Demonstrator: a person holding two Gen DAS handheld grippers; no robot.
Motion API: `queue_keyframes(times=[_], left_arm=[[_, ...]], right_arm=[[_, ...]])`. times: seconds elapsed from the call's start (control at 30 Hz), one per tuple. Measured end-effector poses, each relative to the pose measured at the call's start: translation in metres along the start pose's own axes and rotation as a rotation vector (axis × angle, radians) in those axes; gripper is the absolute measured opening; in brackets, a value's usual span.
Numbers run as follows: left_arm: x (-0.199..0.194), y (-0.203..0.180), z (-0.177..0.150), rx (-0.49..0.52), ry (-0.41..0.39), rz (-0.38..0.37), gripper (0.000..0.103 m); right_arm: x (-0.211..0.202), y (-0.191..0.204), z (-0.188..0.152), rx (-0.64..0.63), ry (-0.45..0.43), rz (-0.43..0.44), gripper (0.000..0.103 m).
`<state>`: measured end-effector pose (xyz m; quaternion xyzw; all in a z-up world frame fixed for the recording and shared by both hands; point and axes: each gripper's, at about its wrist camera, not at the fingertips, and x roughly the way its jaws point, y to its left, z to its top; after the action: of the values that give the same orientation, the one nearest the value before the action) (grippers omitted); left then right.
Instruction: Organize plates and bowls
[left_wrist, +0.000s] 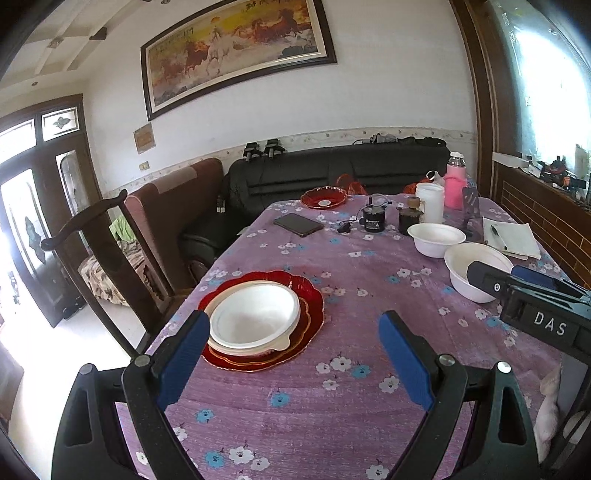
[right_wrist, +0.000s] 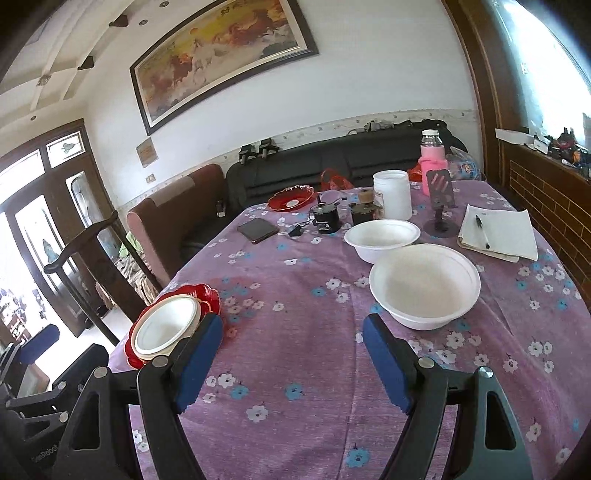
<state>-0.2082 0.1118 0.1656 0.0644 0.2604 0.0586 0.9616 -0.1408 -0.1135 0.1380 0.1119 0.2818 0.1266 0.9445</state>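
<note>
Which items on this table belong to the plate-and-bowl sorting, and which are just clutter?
Task items: red plate with a white bowl stacked on it; near white bowl; far white bowl; far red dish.

Clutter: phone, white jar, pink bottle, notepad with pen.

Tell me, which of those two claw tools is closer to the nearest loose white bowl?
Right. The right gripper sits open just short of the white bowl; the left gripper is over by the red plate stack, well away.
</note>
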Motion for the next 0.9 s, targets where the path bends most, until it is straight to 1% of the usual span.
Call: queue_keyframes(times=[0.43,0.57,0.67,0.7,0.8,0.9], left_arm=[[0.016,-0.001,-0.004,-0.007,0.037,-0.015,0.092],[0.022,-0.001,-0.004,-0.006,0.049,-0.018,0.092],[0.029,-0.004,-0.002,0.007,0.061,-0.032,0.092],[0.031,-0.004,-0.002,0.012,0.067,-0.043,0.092],[0.041,-0.006,0.006,0.018,0.099,-0.106,0.092],[0.056,-0.005,0.018,-0.01,0.147,-0.188,0.092]], right_arm=[[0.015,-0.01,-0.001,0.012,0.022,-0.014,0.082],[0.018,-0.018,0.001,0.021,0.026,-0.028,0.082],[0.019,-0.031,0.005,0.026,0.024,-0.055,0.082],[0.019,-0.035,0.007,0.03,0.023,-0.065,0.082],[0.018,-0.062,0.016,0.066,0.021,-0.12,0.082],[0.017,-0.102,0.027,0.127,0.026,-0.21,0.082]])
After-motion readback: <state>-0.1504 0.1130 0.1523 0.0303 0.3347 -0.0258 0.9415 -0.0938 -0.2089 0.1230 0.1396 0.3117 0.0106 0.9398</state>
